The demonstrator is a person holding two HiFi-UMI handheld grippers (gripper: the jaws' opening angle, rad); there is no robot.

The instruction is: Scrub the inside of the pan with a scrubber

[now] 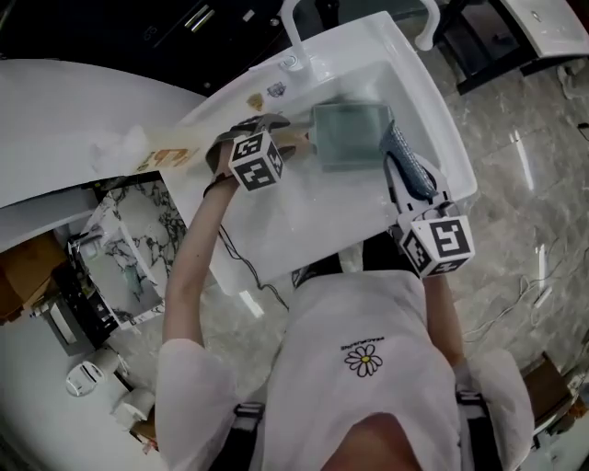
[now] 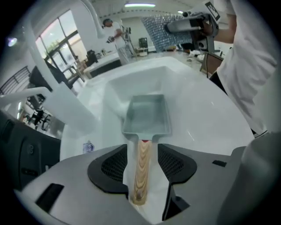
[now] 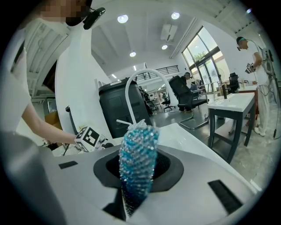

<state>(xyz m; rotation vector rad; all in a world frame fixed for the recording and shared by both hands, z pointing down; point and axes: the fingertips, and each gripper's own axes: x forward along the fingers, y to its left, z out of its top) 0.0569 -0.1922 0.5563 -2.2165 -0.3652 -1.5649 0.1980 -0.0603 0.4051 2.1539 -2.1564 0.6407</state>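
Note:
A grey rectangular pan (image 1: 348, 135) with a wooden handle (image 2: 142, 169) lies in the white sink (image 1: 304, 225). In the left gripper view the pan (image 2: 147, 115) points away from me. My left gripper (image 1: 281, 140) straddles the handle, and its jaws stand open with a gap on each side of the wood. My right gripper (image 1: 411, 184) hovers over the sink's right rim, shut on a blue sparkly mesh scrubber (image 1: 406, 158). In the right gripper view the scrubber (image 3: 138, 156) sticks up between the jaws, clear of the pan.
A white curved faucet (image 1: 293, 28) stands at the sink's far end. A white counter (image 1: 83, 129) runs off to the left with a crumpled white thing on it. A cable (image 1: 244, 267) hangs below the sink. The person's torso is close to the near rim.

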